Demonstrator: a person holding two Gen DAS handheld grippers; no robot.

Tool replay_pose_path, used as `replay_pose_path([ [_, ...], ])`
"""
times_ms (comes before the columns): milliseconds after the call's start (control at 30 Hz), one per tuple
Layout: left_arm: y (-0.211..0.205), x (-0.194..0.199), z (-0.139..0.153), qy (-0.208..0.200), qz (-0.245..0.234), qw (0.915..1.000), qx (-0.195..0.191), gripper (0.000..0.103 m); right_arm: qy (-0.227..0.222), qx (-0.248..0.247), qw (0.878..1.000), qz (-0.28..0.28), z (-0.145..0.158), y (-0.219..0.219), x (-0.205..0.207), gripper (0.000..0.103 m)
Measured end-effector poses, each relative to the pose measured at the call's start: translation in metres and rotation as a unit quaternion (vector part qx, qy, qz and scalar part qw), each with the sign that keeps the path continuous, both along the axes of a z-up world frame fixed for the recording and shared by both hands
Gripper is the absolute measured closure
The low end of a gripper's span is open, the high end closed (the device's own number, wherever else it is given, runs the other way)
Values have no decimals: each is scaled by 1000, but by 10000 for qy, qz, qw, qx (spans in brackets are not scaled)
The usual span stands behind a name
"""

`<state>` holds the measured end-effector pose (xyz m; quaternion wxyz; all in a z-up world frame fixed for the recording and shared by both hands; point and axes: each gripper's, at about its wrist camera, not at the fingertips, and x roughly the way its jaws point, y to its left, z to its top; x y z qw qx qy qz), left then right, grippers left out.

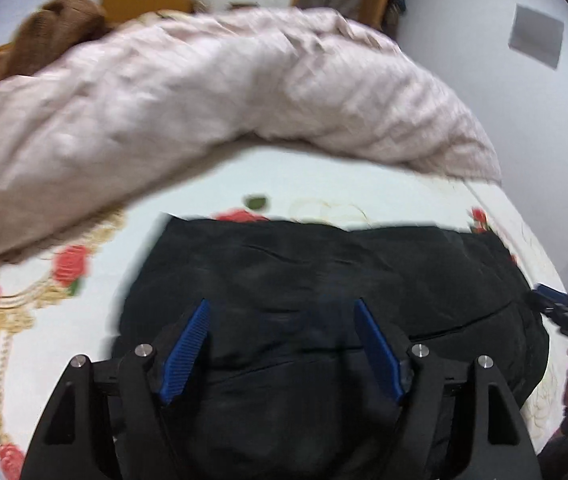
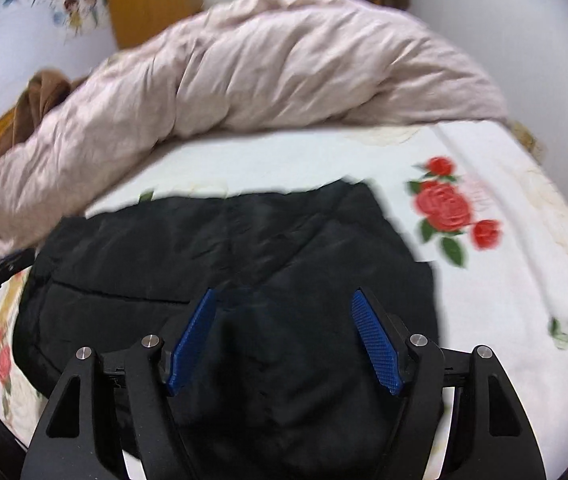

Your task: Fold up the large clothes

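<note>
On the floral bedsheet (image 2: 504, 280), both tongs (image 1: 281, 308) (image 2: 284, 300) gape empty over black garment (image 1: 324, 280).

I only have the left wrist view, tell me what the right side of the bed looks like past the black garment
Observer: Right of the black garment, the bedsheet shows a big red rose print.
Operator: Right gripper holding anything?
Observer: No, the right gripper is open above the garment.
Operator: What's on the wall, far left?
Observer: A cartoon sticker beside the wooden door.
</note>
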<state>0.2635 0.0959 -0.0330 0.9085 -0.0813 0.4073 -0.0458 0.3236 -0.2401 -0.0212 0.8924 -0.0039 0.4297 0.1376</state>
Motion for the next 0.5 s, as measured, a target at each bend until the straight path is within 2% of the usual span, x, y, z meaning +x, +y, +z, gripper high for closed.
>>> replay_pose_path([
  [67,-13,17,-25,377,-83,9992,60,26,364,-115,9993,23,-25,6,14,32],
  [133,-21,24,-36,344,-99,9991,224,25,475,-112,9988,79,-41,4,23,32],
  [233,-24,29,-42,374,-78,9989,278,25,545,-130,9983,140,-49,3,27,32],
  [333,-26,27,-25,455,-60,9986,269,27,616,-130,9980,73,-36,4,30,32],
  [400,-24,27,-10,287,-124,9995,103,27,342,-15,9994,47,-14,2,28,32],
  [500,-32,42,3,181,-196,9996,12,27,119,12,9999,-52,0,-1,40,32],
])
